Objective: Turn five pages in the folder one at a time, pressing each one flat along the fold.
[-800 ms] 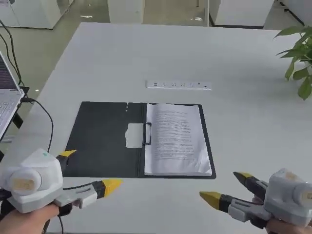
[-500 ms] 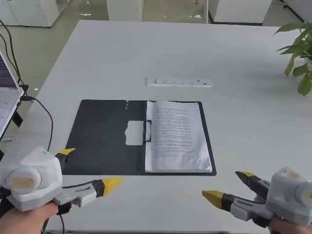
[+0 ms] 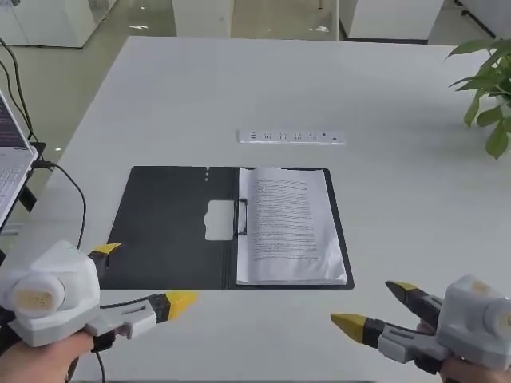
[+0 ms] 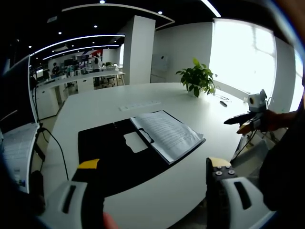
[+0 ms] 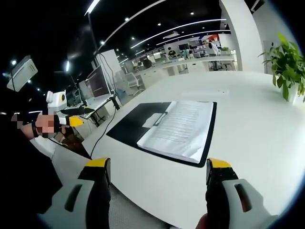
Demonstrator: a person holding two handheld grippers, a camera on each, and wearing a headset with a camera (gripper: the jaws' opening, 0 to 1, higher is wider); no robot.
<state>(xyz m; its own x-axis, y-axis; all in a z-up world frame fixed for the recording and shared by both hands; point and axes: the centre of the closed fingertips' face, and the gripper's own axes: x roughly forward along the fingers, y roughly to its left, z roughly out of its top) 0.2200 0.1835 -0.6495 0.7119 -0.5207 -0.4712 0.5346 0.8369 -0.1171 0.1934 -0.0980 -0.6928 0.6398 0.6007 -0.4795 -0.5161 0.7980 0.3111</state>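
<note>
An open black folder [image 3: 172, 227] [image 4: 119, 148] [image 5: 136, 124] lies flat in the middle of the white table. A stack of printed pages [image 3: 289, 223] [image 4: 167, 131] [image 5: 183, 126] rests on its right half, held by a clip at the spine. My left gripper [image 3: 144, 275] [image 4: 152, 171] hovers open near the table's front edge, left of the folder, with nothing between its yellow-tipped jaws. My right gripper [image 3: 375, 307] [image 5: 157, 169] hangs open at the front right, clear of the folder and also holding nothing.
A white power strip [image 3: 291, 137] lies behind the folder. A laptop [image 3: 12, 159] with a black cable [image 3: 76, 199] sits at the left edge. A green plant [image 3: 487, 96] stands at the far right. The table's front edge runs just under both grippers.
</note>
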